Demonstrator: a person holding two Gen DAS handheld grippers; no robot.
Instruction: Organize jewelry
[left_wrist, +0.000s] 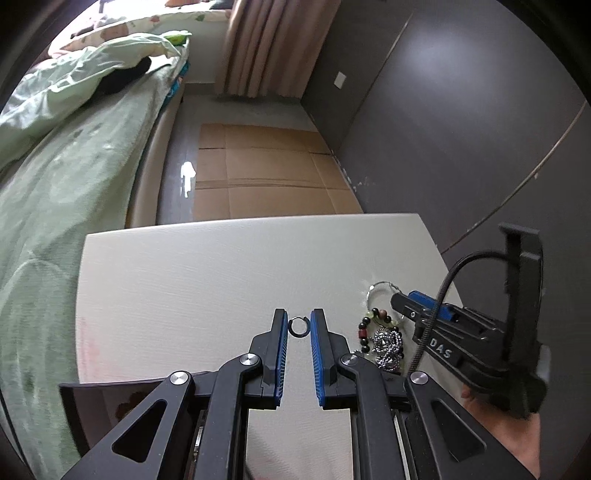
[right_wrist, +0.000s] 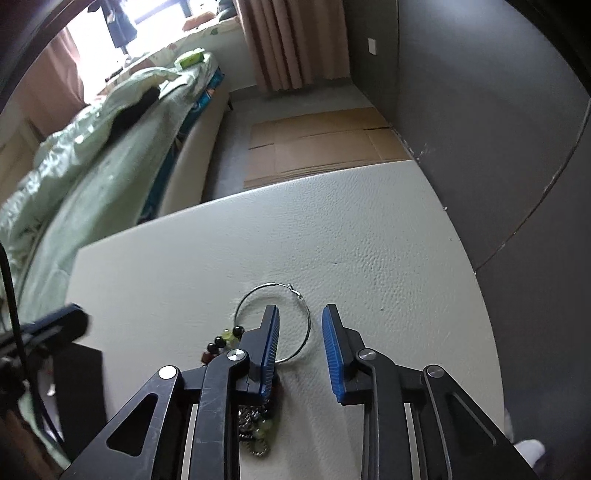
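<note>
Left tongs: narrow, pinching small ring. Right tongs: part-open over hoop earring, beaded bracelet beside, on counter.

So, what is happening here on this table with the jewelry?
A person is sorting jewelry on a white table with two handheld grippers. The left gripper pinches a small dark ring between its fingertips. The right gripper hangs over a large wire hoop, its jaws straddling one side without pressing. A beaded bracelet and a metal chain lie beside it.
</note>
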